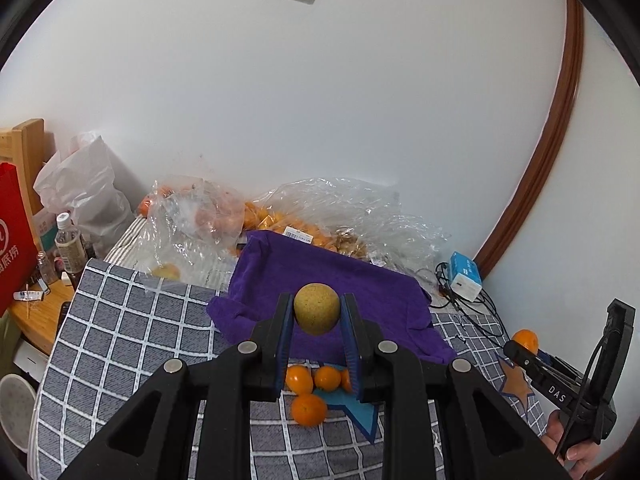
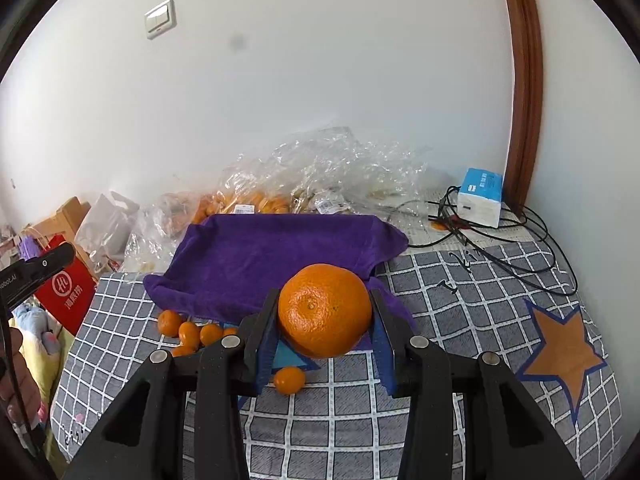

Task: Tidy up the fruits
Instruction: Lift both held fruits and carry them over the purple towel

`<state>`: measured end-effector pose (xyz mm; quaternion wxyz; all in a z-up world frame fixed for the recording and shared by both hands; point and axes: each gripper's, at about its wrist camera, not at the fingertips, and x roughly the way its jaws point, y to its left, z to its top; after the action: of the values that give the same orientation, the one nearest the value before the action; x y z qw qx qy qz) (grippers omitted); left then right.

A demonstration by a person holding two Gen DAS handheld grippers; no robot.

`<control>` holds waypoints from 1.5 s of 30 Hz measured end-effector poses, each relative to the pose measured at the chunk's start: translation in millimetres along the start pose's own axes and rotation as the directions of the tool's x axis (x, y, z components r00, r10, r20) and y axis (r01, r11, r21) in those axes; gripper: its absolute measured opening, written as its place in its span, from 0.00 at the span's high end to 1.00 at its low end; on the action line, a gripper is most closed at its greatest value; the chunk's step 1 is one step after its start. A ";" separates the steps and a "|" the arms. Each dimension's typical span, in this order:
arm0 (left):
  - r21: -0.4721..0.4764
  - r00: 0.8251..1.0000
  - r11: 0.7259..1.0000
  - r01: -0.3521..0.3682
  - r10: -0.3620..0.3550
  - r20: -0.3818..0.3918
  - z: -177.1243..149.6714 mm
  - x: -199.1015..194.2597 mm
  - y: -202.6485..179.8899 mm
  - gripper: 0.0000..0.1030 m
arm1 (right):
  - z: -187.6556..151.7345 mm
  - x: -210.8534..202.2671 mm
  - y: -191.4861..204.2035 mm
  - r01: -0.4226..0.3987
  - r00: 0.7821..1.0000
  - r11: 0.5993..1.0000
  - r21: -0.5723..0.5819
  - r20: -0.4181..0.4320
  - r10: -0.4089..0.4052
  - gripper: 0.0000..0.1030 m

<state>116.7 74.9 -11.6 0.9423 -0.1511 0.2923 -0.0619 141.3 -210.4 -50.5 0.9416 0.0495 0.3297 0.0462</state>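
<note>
Pinching a round, speckled yellow-brown fruit (image 1: 316, 309) at centre frame, the left gripper (image 1: 316, 322) hangs above the purple terry cloth (image 1: 332, 280); small orange tangerines (image 1: 308, 390) lie lower centre on the grey checked quilt (image 1: 120, 320).

In the right wrist view, the right gripper (image 2: 325, 322) clamps a large dimpled orange (image 2: 325, 310) at centre, with the cloth (image 2: 272, 252) behind it.

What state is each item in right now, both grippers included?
left gripper: shut on yellow-brown fruit, held in the air
right gripper: shut on large orange, held in the air
small oranges: loose on checked cloth
purple towel: spread out, rumpled edges
plastic bags: crumpled, holding fruit
</note>
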 end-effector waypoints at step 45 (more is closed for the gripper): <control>0.019 0.962 0.996 -0.083 0.085 -0.261 35.8 239.0 18.3 0.78 | 48.5 225.1 -13.6 0.017 0.977 1.000 -0.023 -0.214 -0.022 0.60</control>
<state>334.0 52.1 -116.6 0.8978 -0.1256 0.4200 -0.0422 347.6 -200.0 -153.3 0.9016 0.0312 0.4291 0.0454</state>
